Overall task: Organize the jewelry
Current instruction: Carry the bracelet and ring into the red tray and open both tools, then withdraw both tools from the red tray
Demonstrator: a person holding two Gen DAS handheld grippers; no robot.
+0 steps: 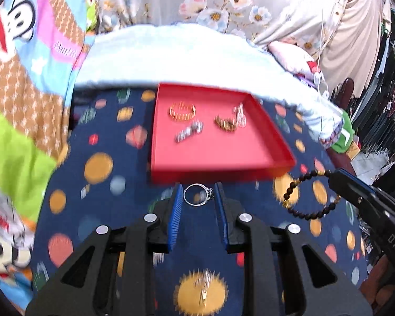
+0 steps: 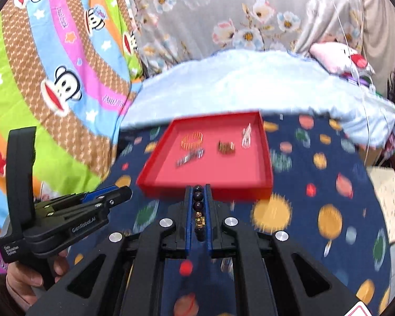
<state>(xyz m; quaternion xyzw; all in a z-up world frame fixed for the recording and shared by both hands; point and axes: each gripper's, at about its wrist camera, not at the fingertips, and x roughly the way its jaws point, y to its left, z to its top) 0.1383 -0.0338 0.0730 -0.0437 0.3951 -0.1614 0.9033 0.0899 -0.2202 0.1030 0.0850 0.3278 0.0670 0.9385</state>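
Silver ring (image 1: 198,194) sits pinched between the left gripper (image 1: 198,197) pads, just short of the red tray (image 1: 218,152); blurred bangles lie inside the tray, hard to make out. Right gripper (image 1: 337,177) beside the tray holds a bead bracelet (image 1: 306,197).

Right wrist view: right gripper (image 2: 198,197) is clamped on the bead bracelet (image 2: 198,205), mostly hidden, near the red tray (image 2: 205,192) edge.

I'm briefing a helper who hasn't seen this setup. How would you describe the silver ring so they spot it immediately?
Find the red tray on the dark blue spotted cloth. Just in front of its near wall, the left gripper pinches a thin silver ring between its blue pads. Unlike the dark beaded bracelet dangling from the right gripper, it is one plain metal hoop with a small stone setting.
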